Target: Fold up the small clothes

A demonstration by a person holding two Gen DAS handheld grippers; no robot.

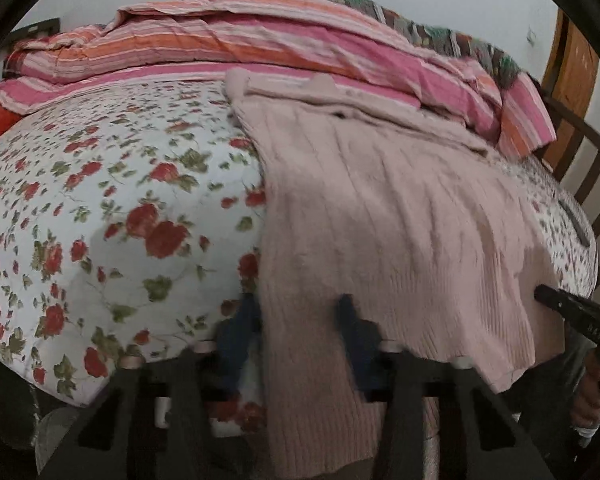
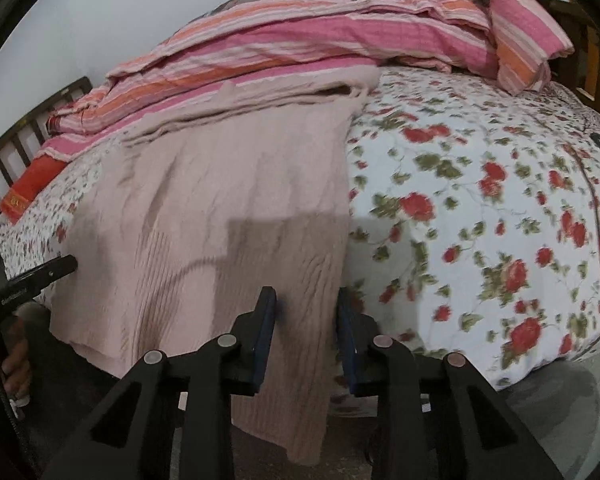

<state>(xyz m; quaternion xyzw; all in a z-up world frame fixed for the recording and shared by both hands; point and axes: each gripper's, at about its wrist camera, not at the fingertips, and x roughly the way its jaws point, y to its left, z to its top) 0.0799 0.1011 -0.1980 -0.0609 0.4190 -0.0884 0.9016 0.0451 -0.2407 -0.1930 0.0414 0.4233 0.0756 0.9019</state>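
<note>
Sweater (image 1: pixel 380 208) lies flat on the bed (image 1: pixel 100 200), hem hanging over the near edge. Left gripper (image 1: pixel 300 312) and right gripper (image 2: pixel 306 304) each straddle a hem corner, jaws narrowed but not visibly pinching yet. Looks like the grab step; next they need to clamp and lift the hem toward the collar.

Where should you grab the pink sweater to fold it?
Grab the pink sweater at its two bottom corners, coming from the near edge of the flowery bed cover. The ribbed hem hangs off there, so fingers can slip around it. The left gripper and right gripper already straddle those corners.
</note>
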